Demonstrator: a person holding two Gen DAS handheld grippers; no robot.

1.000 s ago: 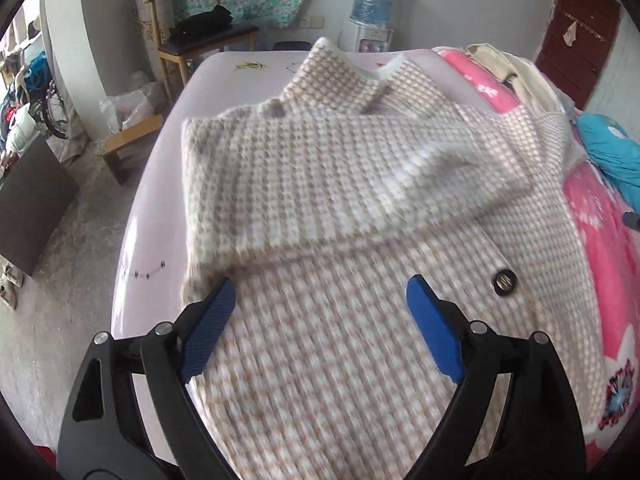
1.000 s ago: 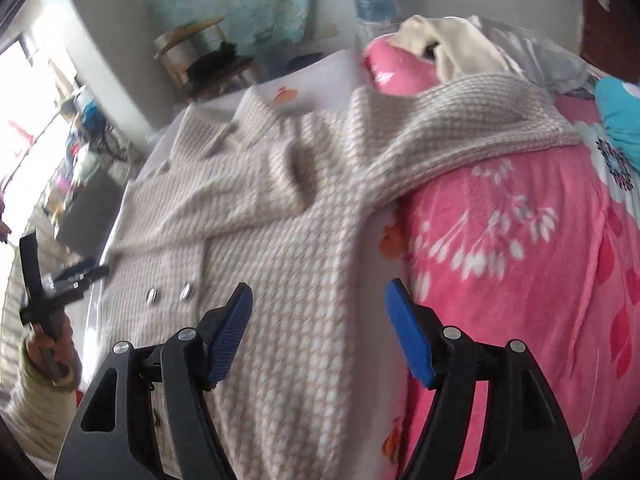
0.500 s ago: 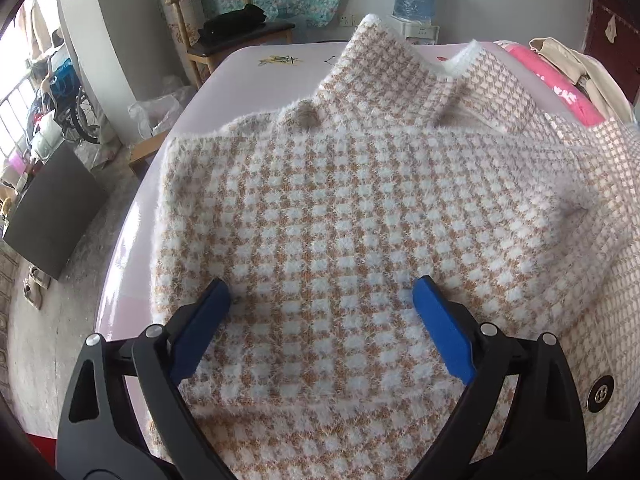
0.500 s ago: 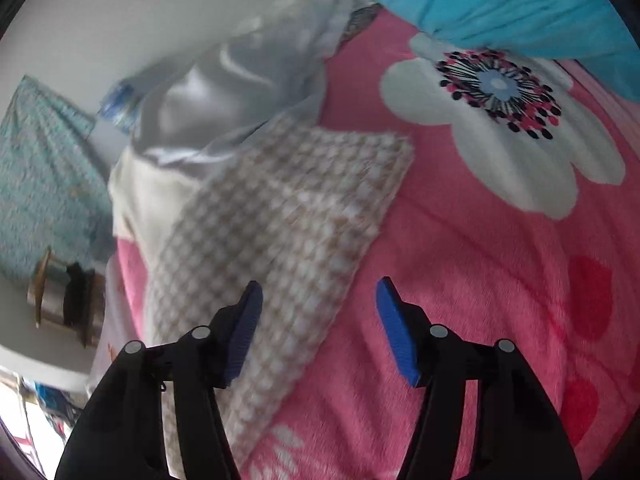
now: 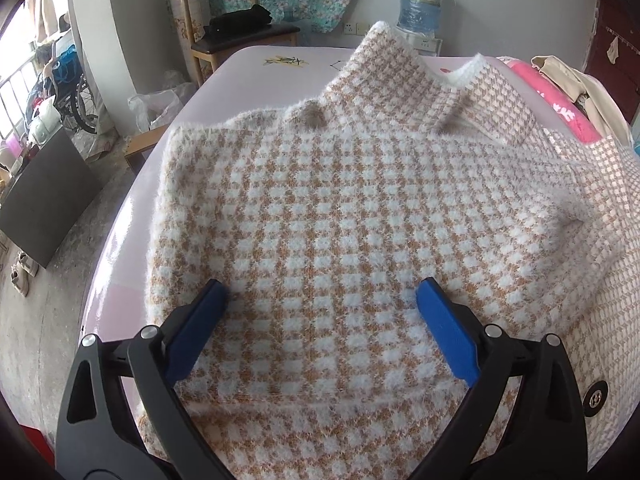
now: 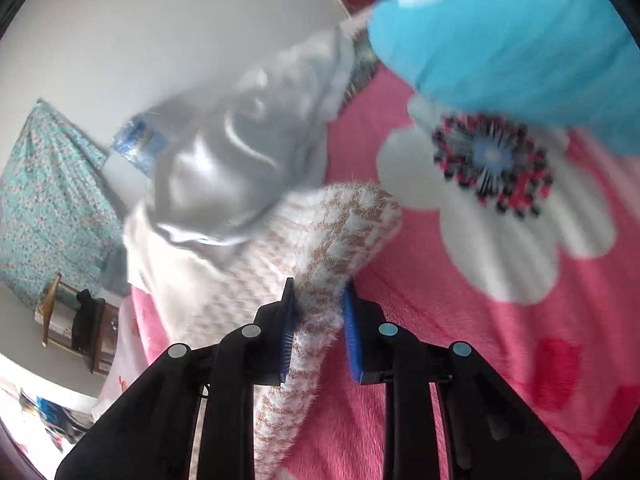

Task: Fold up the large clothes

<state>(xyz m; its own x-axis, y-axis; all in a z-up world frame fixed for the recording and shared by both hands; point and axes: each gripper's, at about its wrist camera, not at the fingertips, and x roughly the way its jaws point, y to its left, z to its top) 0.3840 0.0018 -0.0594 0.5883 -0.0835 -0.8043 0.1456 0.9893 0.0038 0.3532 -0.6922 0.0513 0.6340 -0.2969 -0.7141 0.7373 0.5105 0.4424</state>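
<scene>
A pale pink bed point(image 5: 120, 264) carries the large checked coat point(image 5: 360, 232), a fuzzy beige-and-white garment spread flat across the mattress with its collar toward the far end and one sleeve already folded across the chest. To the right, a pink floral blanket point(image 6: 500, 320) covers the bed, and the coat's other sleeve point(image 6: 332, 240) reaches out over it.

The left gripper point(image 5: 320, 308) hangs just above the folded sleeve, its blue pads spread wide and opening; coat fabric lies below and between them, but neither pad presses on it. A dark button point(image 5: 595, 398) sits just right of the right finger.

The right gripper point(image 6: 318, 312) is closing on the cuff end of the outstretched sleeve, the fuzzy fabric bunched between both blue pads, which touch it on either side. A silvery grey garment point(image 6: 240, 148) lies against the far side of that sleeve, and a bright blue cushion point(image 6: 520, 32) rests on the blanket beyond.

Past the head of the bed stand a wooden chair point(image 5: 224, 32) holding dark clothing and a water dispenser bottle point(image 5: 420, 4).
</scene>
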